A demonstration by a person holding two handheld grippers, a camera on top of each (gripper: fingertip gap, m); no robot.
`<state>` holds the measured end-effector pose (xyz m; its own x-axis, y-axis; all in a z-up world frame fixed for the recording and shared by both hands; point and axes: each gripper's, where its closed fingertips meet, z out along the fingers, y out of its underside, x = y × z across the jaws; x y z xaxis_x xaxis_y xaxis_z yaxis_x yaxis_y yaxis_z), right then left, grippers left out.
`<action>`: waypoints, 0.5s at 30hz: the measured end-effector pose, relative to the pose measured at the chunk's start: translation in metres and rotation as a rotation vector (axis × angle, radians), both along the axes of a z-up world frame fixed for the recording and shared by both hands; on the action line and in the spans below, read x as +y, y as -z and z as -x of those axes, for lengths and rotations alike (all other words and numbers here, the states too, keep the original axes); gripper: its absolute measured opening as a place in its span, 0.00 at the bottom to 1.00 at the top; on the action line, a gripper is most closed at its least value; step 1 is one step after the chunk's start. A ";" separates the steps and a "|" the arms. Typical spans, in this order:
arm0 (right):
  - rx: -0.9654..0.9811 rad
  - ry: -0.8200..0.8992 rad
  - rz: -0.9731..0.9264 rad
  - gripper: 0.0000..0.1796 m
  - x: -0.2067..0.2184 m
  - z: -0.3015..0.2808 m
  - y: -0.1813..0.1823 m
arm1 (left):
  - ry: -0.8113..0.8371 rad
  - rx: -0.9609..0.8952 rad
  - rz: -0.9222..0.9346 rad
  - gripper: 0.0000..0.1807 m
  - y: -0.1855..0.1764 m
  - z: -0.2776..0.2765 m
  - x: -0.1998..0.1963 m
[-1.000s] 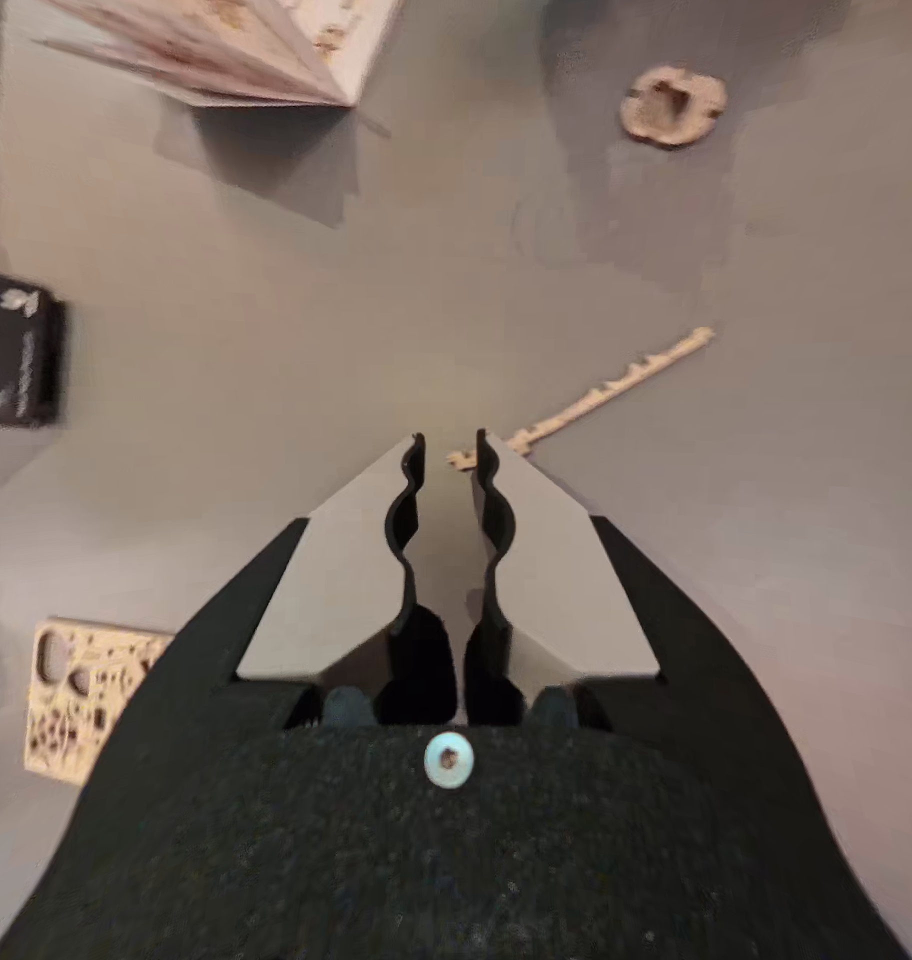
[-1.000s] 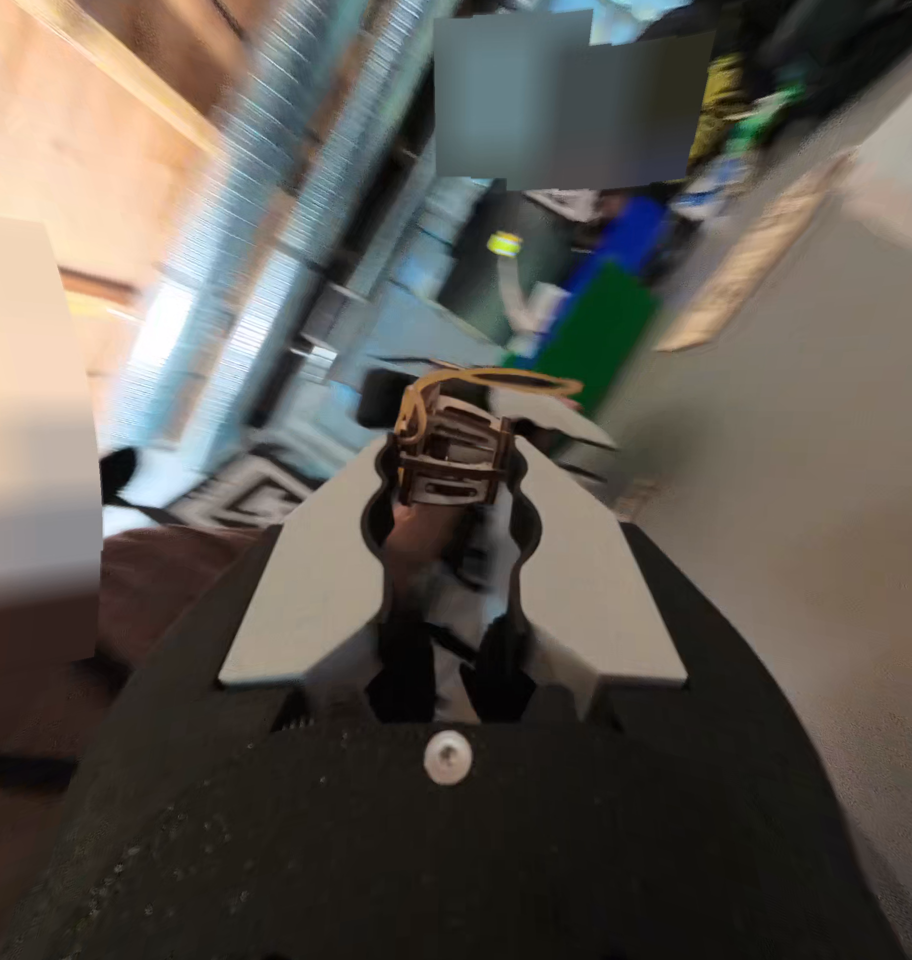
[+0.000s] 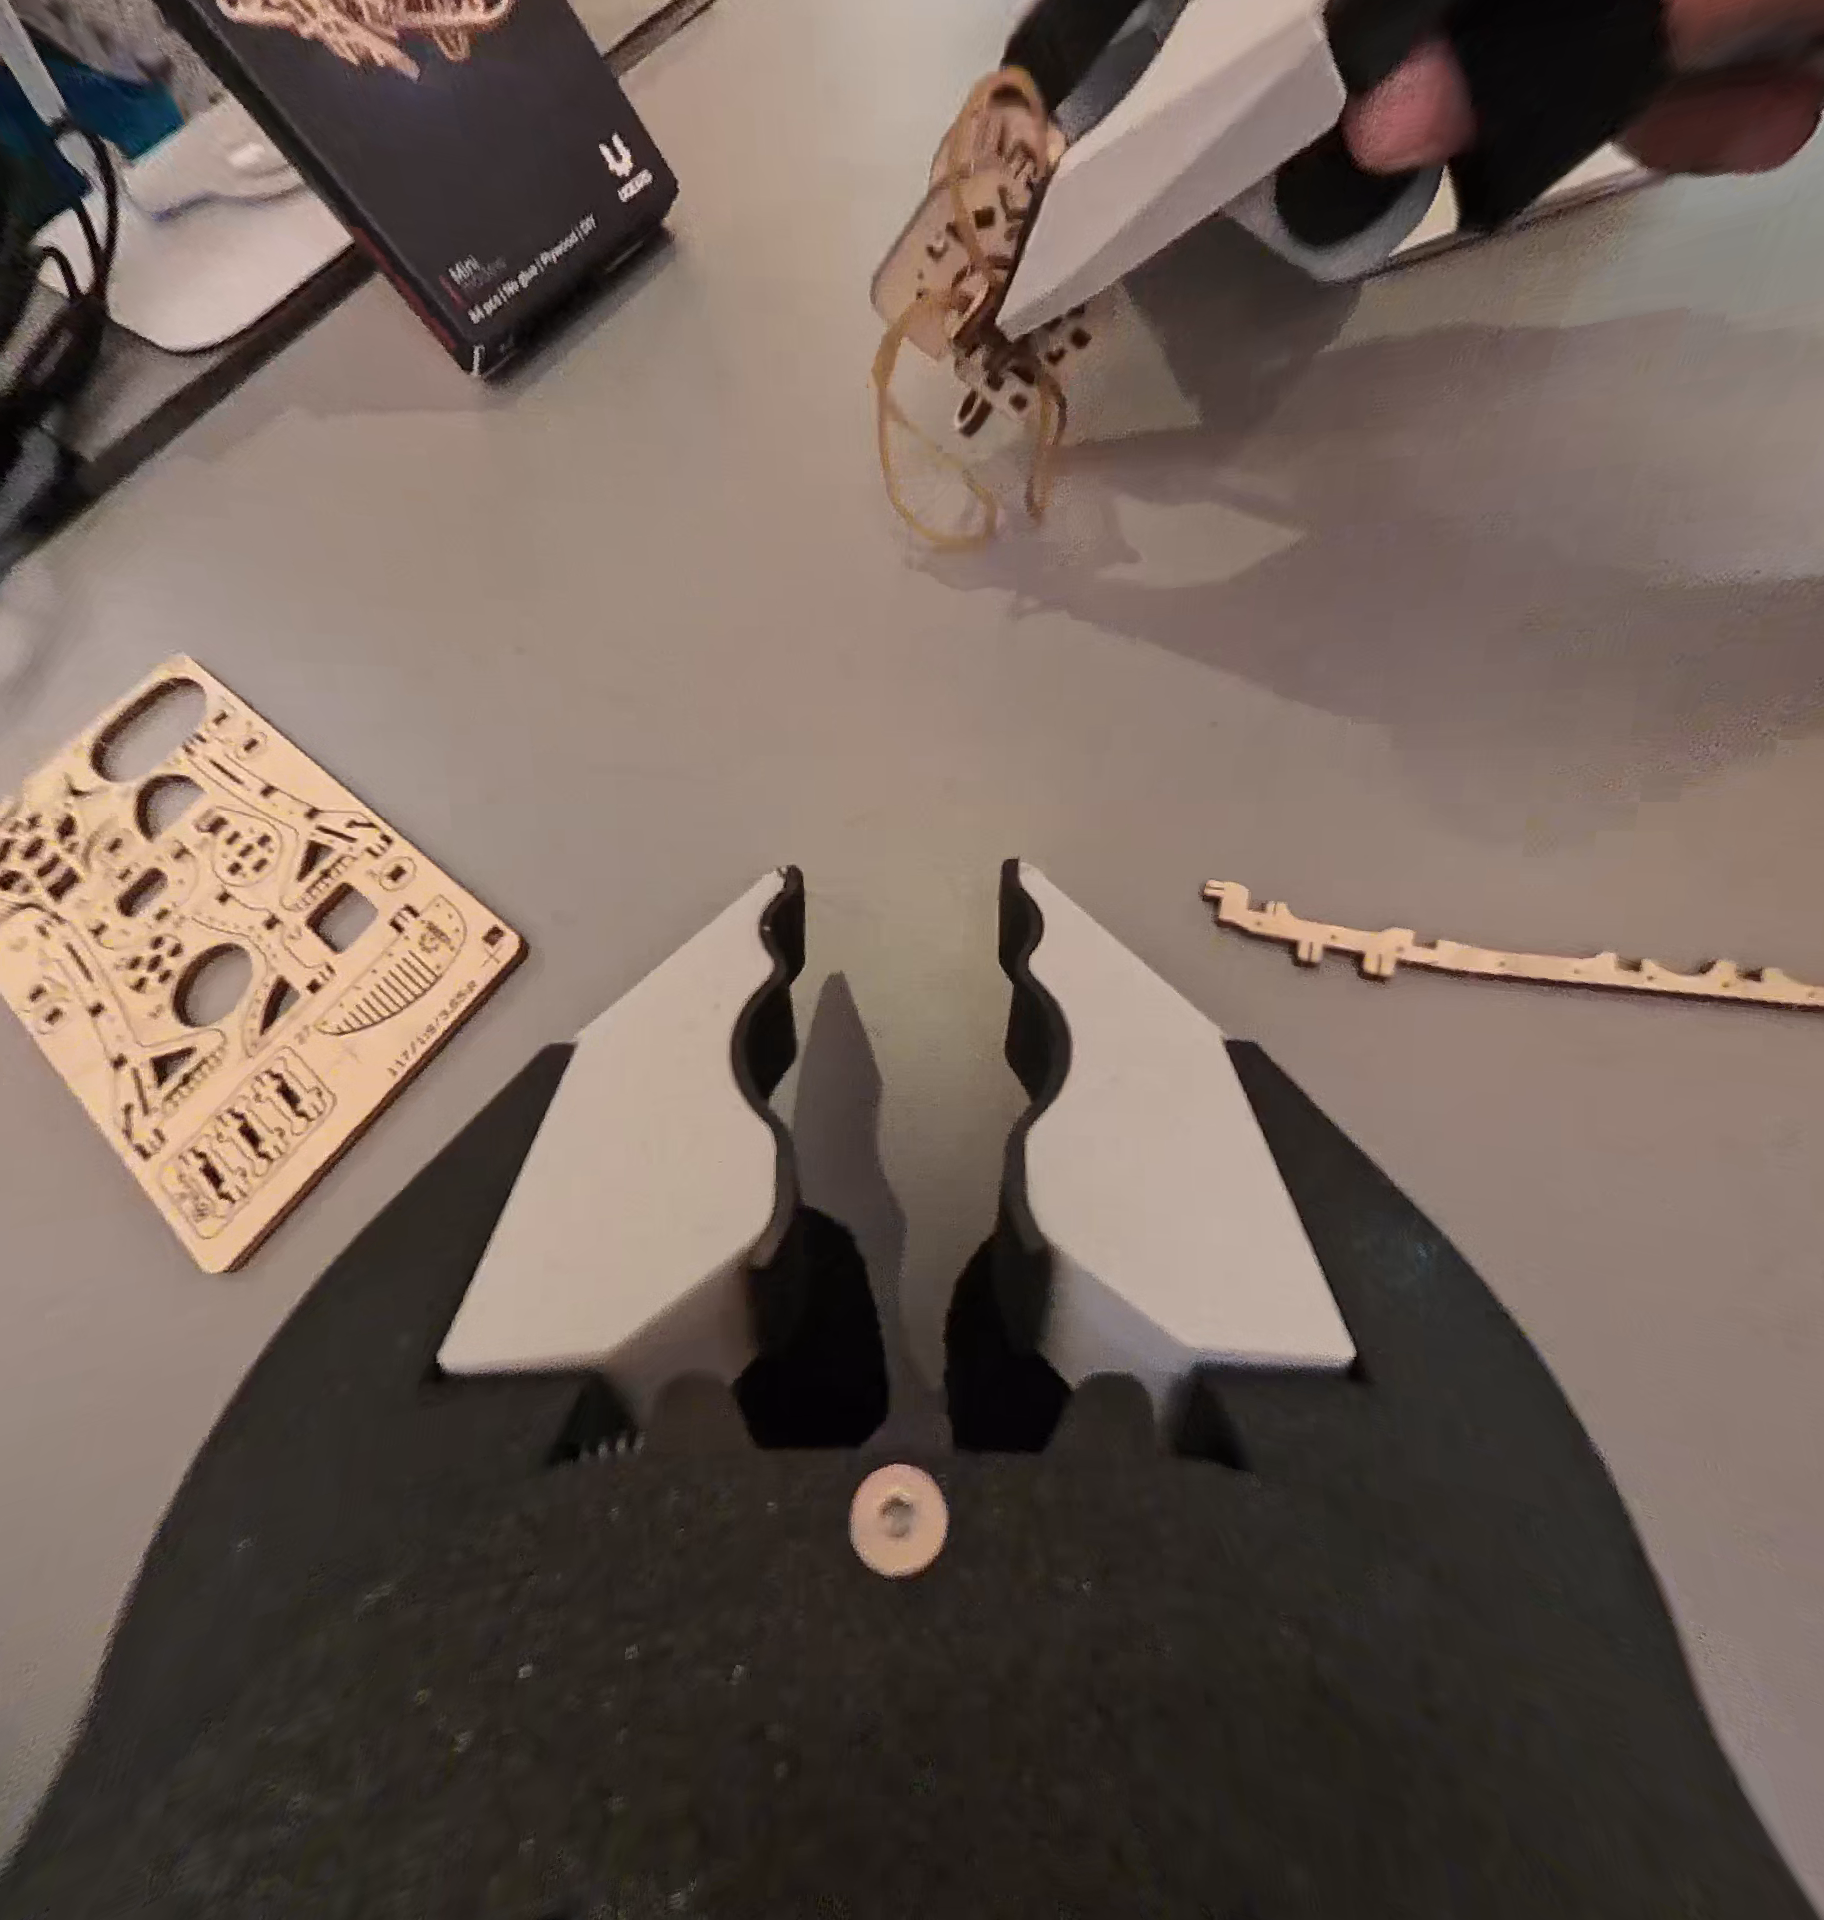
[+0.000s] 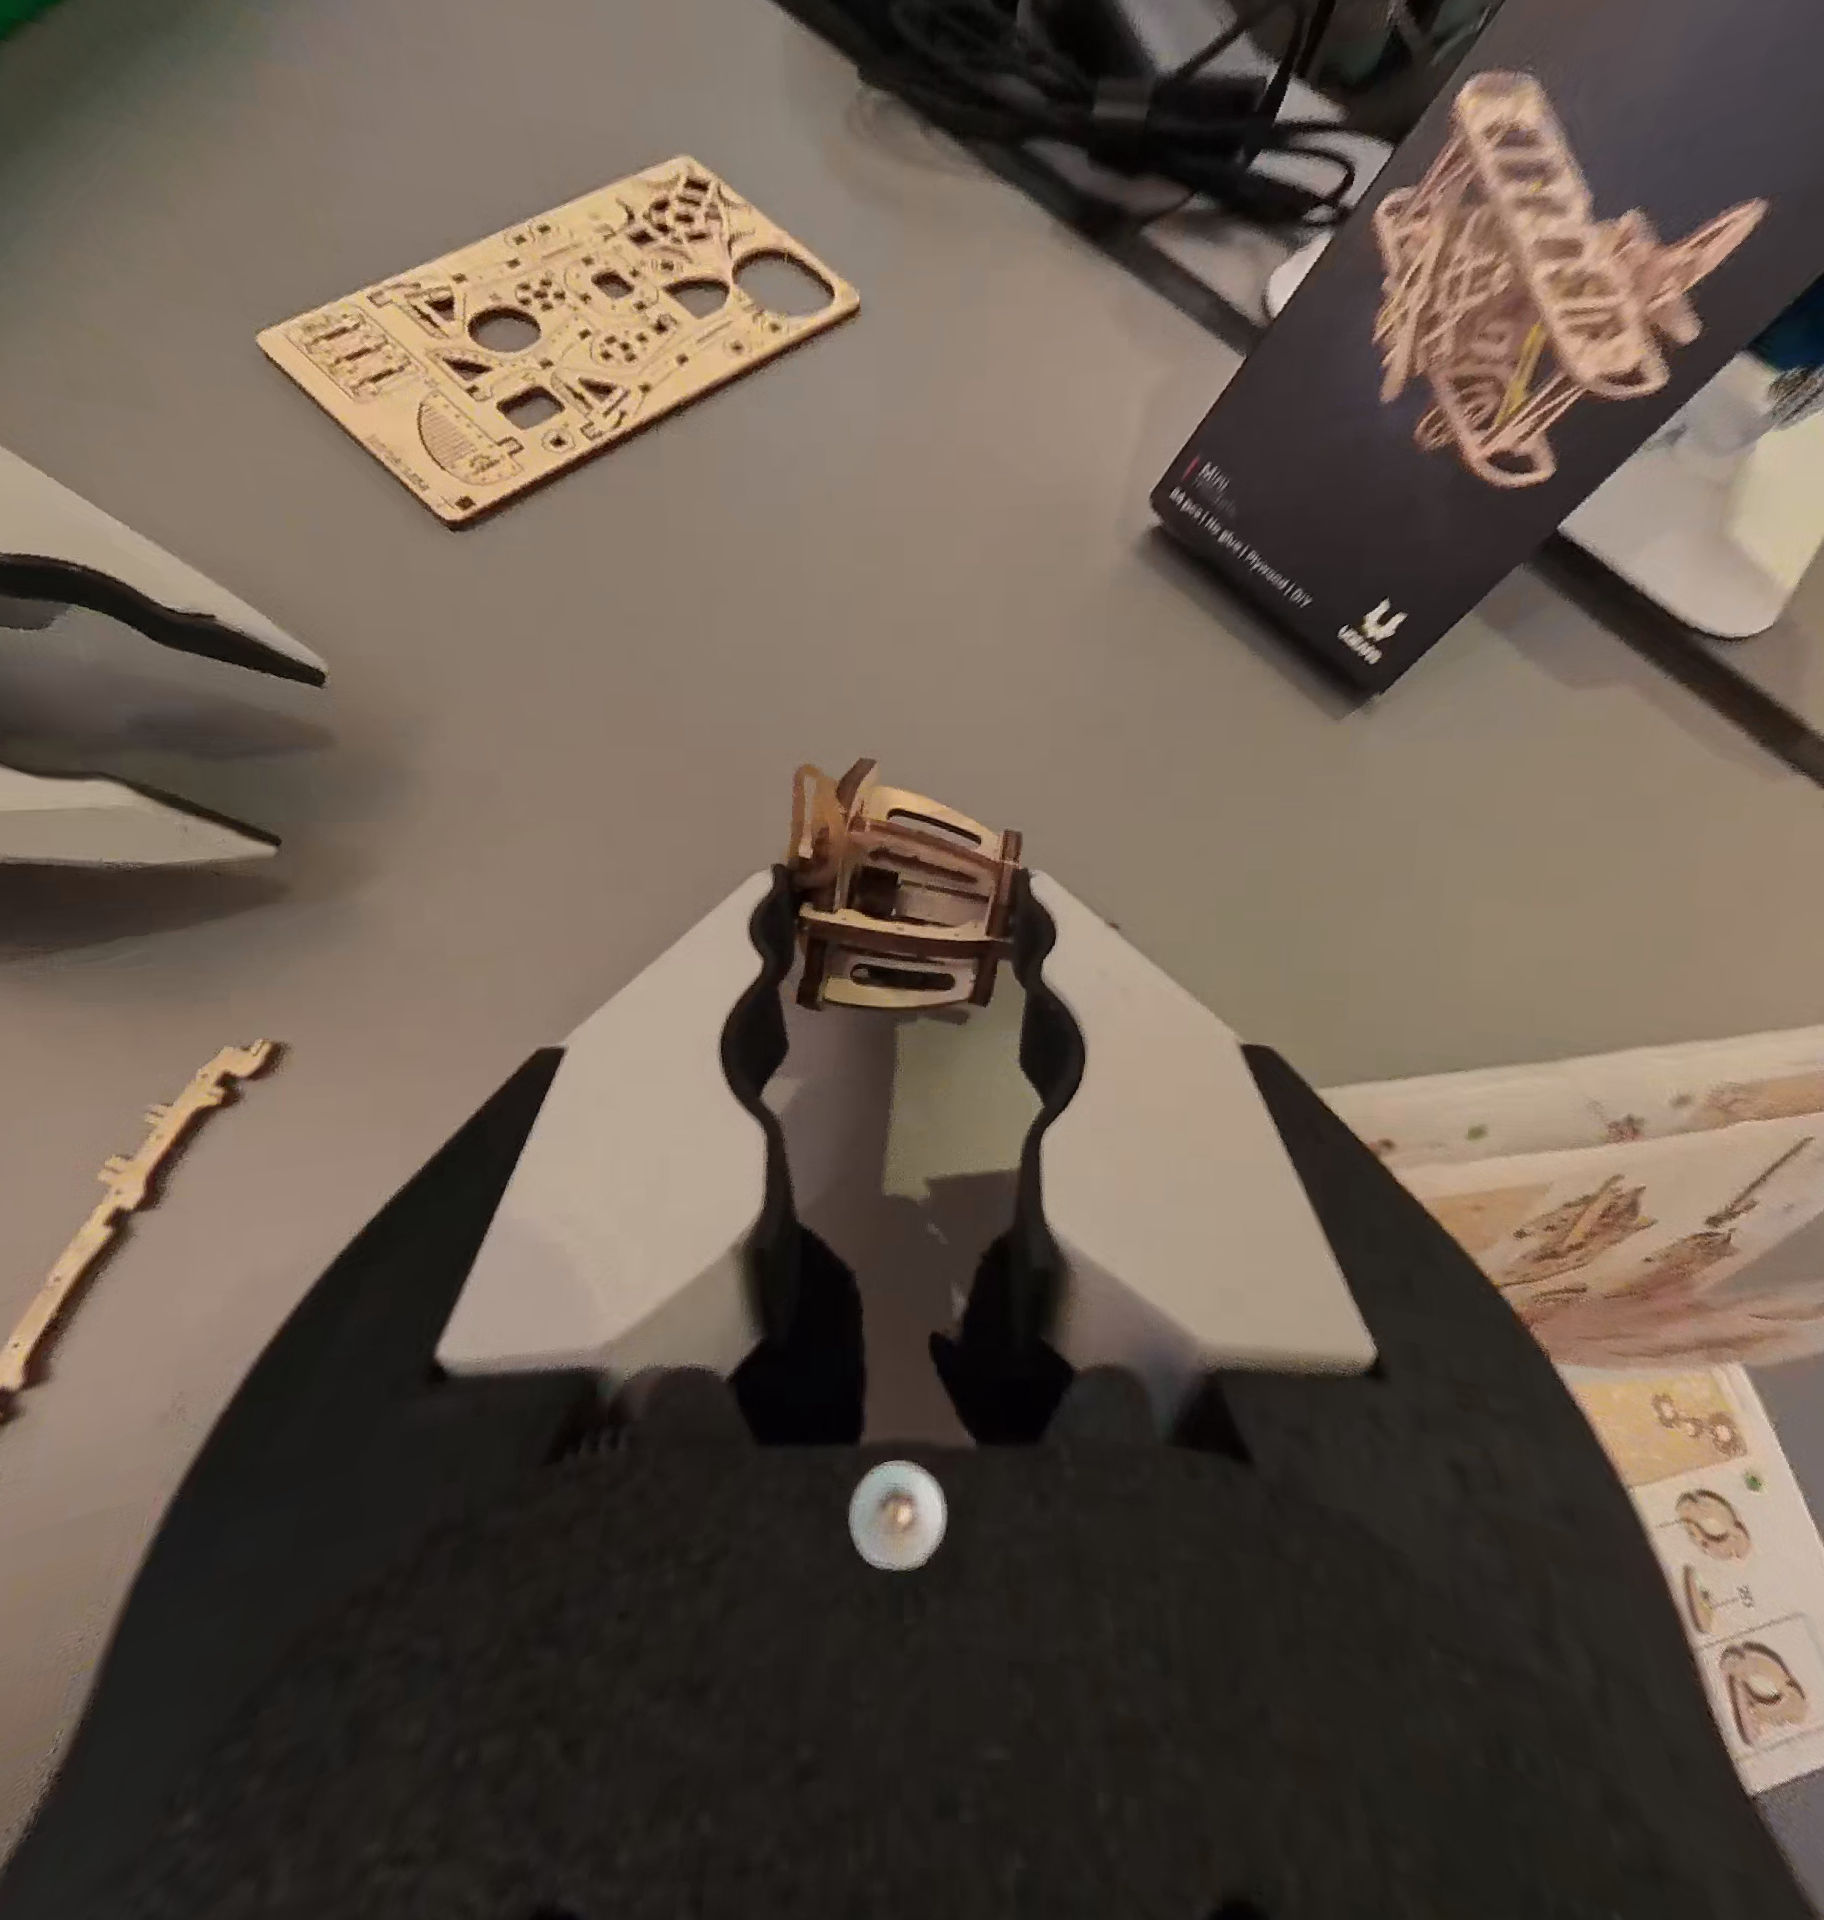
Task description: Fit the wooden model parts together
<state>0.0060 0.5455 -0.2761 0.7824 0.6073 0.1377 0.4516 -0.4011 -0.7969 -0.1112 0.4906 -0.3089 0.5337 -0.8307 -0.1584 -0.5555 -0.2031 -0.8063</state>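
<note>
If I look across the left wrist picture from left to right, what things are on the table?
Wooden parts sheet → dark box → half-built wooden model held by the right gripper → long notched wooden strip.

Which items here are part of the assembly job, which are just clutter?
In play:
- half-built wooden model, gripped in right tongs
- notched wooden strip, loose on table
- punch-out parts sheet
- left tongs, open and empty

Lying about:
- dark kit box
- instruction booklet, for reference only
- black cables
</note>
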 end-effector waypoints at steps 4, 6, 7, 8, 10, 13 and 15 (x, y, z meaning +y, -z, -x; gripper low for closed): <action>0.095 -0.032 -0.047 0.23 -0.015 -0.001 -0.003 | -0.005 -0.009 0.002 0.19 -0.001 0.001 0.001; 0.230 -0.062 -0.010 0.23 -0.025 0.001 -0.012 | -0.001 -0.038 0.007 0.19 -0.005 0.001 0.001; 0.340 -0.094 0.034 0.23 -0.031 0.005 -0.020 | 0.001 -0.058 0.001 0.19 -0.008 0.002 0.001; 0.462 -0.130 0.098 0.23 -0.037 0.009 -0.029 | 0.008 -0.080 -0.008 0.19 -0.012 0.002 -0.001; 0.668 -0.165 0.234 0.23 -0.044 0.011 -0.046 | 0.046 -0.134 -0.046 0.19 -0.022 -0.002 -0.006; 0.808 -0.222 0.454 0.23 -0.053 0.016 -0.063 | 0.068 -0.166 -0.146 0.19 -0.035 -0.006 -0.010; 0.689 -0.217 0.474 0.23 -0.045 0.014 -0.070 | 0.061 -0.162 -0.199 0.18 -0.039 -0.005 -0.010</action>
<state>-0.0076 0.5002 -0.2066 0.4581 0.6263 -0.6308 0.0343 -0.7216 -0.6915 -0.1058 0.4809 -0.2700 0.5152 -0.8233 -0.2381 -0.4219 -0.0018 -0.9066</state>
